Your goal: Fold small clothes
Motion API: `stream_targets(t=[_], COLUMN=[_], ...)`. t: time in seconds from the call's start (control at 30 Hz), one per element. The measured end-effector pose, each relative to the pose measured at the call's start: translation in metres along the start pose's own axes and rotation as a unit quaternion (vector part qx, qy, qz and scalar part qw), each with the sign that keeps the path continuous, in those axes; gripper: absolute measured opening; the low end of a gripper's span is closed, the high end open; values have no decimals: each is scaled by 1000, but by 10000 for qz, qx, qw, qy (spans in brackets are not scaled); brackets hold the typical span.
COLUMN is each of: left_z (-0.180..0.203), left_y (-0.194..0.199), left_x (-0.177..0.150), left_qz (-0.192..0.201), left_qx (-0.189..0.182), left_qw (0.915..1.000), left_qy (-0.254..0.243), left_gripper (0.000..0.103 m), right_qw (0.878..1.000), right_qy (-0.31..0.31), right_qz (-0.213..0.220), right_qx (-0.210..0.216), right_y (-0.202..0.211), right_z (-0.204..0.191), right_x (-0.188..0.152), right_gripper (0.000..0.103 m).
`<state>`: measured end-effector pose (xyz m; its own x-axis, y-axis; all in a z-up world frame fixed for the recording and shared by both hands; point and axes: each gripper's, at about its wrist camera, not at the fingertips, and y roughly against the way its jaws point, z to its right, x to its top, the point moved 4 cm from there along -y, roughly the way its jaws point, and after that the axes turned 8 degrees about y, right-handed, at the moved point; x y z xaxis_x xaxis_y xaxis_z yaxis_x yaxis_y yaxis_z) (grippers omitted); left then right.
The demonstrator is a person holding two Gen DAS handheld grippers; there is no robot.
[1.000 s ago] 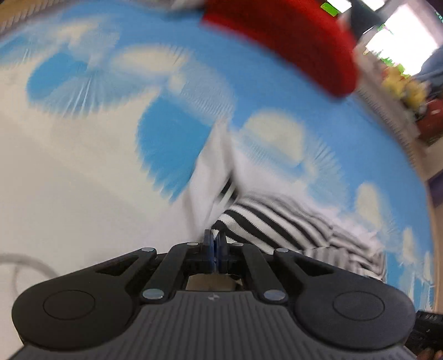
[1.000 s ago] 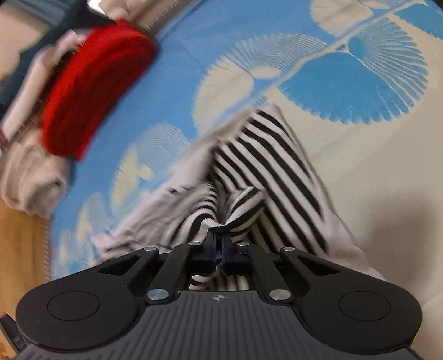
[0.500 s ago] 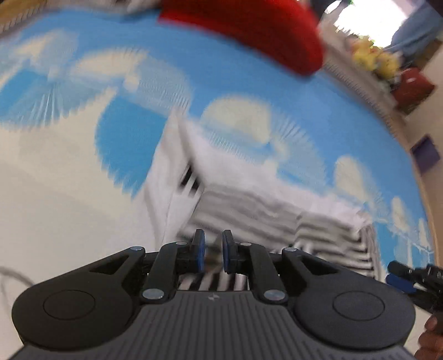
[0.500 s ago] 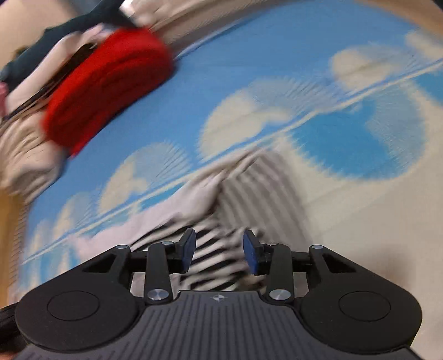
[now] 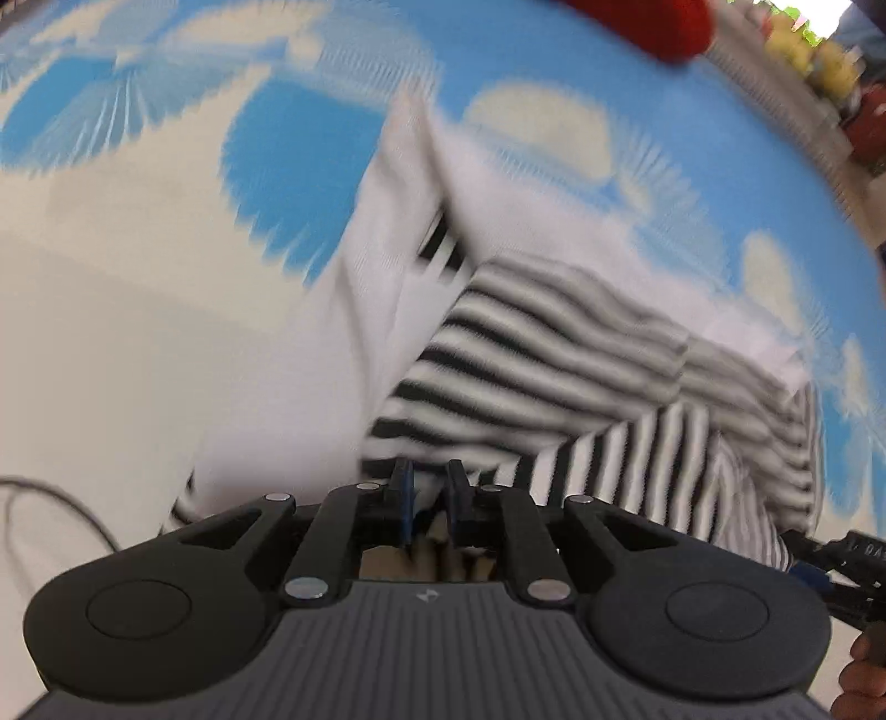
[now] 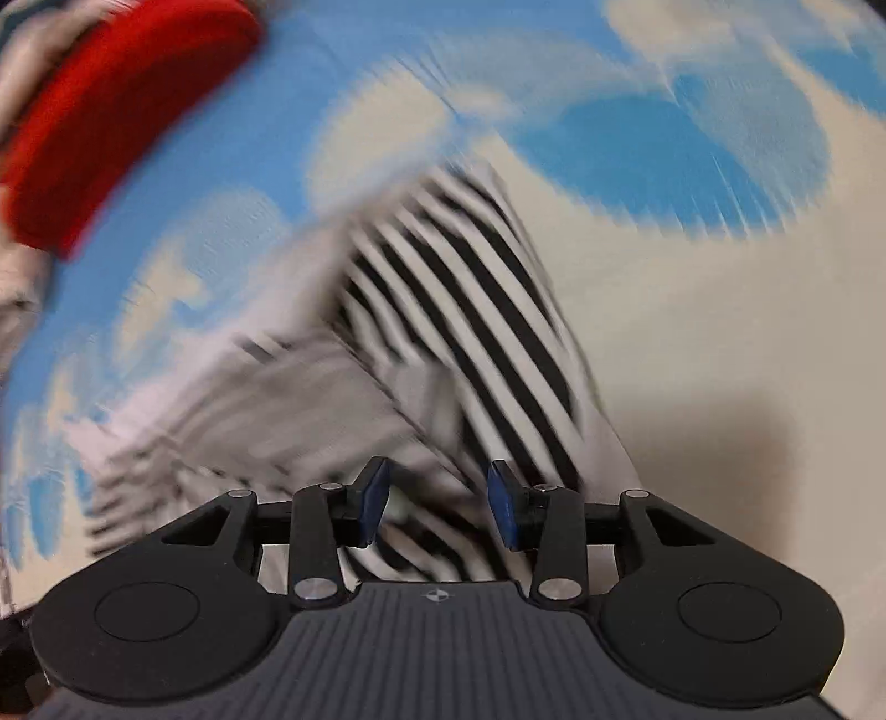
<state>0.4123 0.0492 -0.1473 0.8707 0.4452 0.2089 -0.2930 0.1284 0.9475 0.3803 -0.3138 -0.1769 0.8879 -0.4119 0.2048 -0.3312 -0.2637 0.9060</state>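
Observation:
A black-and-white striped small garment lies bunched and partly folded on a blue and cream patterned cover. My left gripper hovers just over its near edge, jaws a narrow gap apart, gripping nothing. In the right wrist view the same garment stretches away from my right gripper, which stands open above a striped fold with its pads clear of the cloth. The right gripper's tip shows at the lower right of the left wrist view. Both views are motion-blurred.
A folded red cloth lies at the cover's far side, also in the left wrist view. Pale clothes are piled beside it. A thin cable curls at the left. Yellow items sit beyond the cover's edge.
Both grippers were shut on folds of the striped garment a second ago; both have opened and let go. Both have sunk closer to the garment, which now lies on the cover.

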Motion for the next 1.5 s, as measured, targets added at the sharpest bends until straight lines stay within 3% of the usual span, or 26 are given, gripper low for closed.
stream_targets(t=[0.1,0.23,0.3,0.4,0.53,0.63,0.73,0.83,0.93,1.0,1.07,1.2,1.27,1.3,1.37,1.5], left_z=[2,12,11,-5,-25,-42,-60,-77,-88,-101,-110,-128,-143,-153,-161,-160], left_y=[29,91,116,162,222,241,235,214,197,181,172,162,148,138,121,112], left_x=[3,5,-3,-18,-56,-98,-139,-167,-183,-194,-201,-210,-214,-217,-215,-213], left_qz=[392,1500,1751,1959,2240,2323,2288,1994,1706,1414,1166,1043,984,908,548,628], left_qx=[-140,-586,-743,-903,-1131,-1119,-1090,-948,-1133,-927,-813,-921,-888,-941,-689,-655], left_qw=[9991,9853,9796,9736,9588,9511,9501,9611,9693,9796,9858,9869,9892,9906,9961,9958], left_qy=[-96,-564,-648,-746,-1335,-1701,-1821,-1657,-1362,-1087,-894,-821,-630,-397,30,86], left_gripper=[13,13,13,13,17,17,17,17,17,17,20,58,59,59,59,65], right_qw=[9999,9934,9859,9735,9624,9534,9480,9572,9726,9813,9828,9874,9868,9877,9928,9952], right_qy=[-67,333,445,569,812,1035,1067,917,734,497,512,634,591,585,420,308], right_qz=[88,1096,1613,2209,2564,2767,2924,2698,2176,1820,1752,1448,1492,1437,1125,927], right_qx=[-93,7,72,158,381,619,660,501,351,376,297,45,231,194,30,116], right_y=[4,58,89,141,205,248,271,253,218,200,192,175,167,161,145,129], right_z=[4,-9,-9,-3,8,19,41,69,95,107,110,115,116,117,120,118], right_x=[-2,10,13,3,-25,-61,-105,-149,-186,-196,-201,-216,-223,-226,-231,-232], right_gripper=[41,41,41,42,46,49,51,51,51,51,51,51,53,58,59,68])
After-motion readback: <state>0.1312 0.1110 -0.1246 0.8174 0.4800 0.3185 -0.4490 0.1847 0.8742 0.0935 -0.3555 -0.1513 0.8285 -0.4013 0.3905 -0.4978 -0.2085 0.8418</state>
